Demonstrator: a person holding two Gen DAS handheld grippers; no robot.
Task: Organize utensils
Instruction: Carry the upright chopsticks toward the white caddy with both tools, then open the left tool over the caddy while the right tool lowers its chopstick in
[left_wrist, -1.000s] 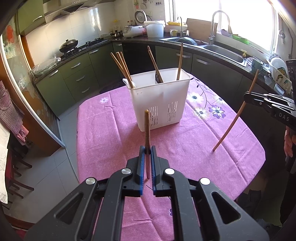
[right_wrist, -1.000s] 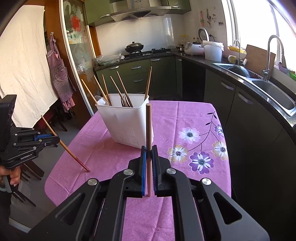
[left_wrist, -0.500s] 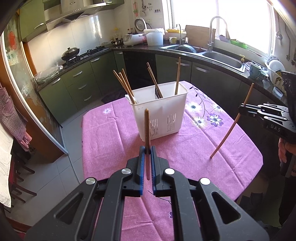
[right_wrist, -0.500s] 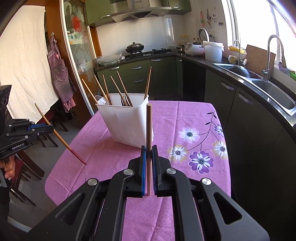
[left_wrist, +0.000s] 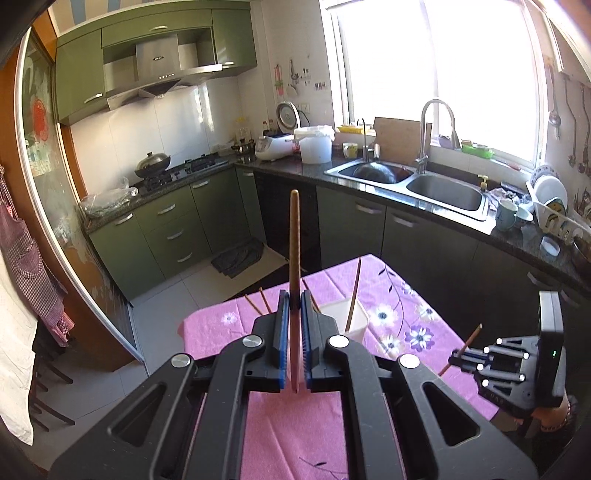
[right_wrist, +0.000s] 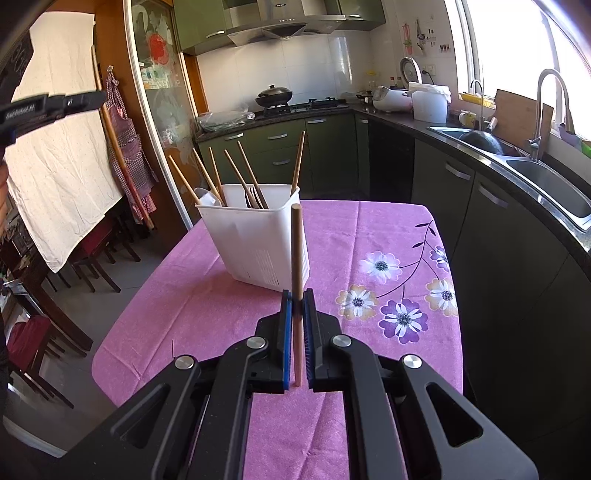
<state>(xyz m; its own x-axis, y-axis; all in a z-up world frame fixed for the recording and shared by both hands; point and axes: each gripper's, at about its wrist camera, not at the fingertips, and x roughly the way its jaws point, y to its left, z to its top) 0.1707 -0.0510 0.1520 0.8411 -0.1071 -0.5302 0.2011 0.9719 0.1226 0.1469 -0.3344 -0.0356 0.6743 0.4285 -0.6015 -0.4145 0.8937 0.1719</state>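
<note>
Between the blue pads of the left gripper stands a brown chopstick, pinched upright with its top reaching well above the fingertips and its lower end showing in the gap behind them. Below and just beyond that gripper sits the white utensil caddy, mostly hidden by the fingers, with several more chopsticks leaning out of it. Off to its right and lower, the right gripper is pressed together on a second chopstick that slants upward. From the right wrist view, that gripper clamps its pale chopstick upright, and the caddy stands just ahead of its fingertips and slightly to the left, holding a fan of chopsticks and a pale spoon at its left end. High to the far left of the right gripper, the left gripper hangs above caddy level with its chopstick slanting down from it. Under both lies a pink tablecloth printed with flowers, and beyond are green kitchen cabinets and a steel sink.
</note>
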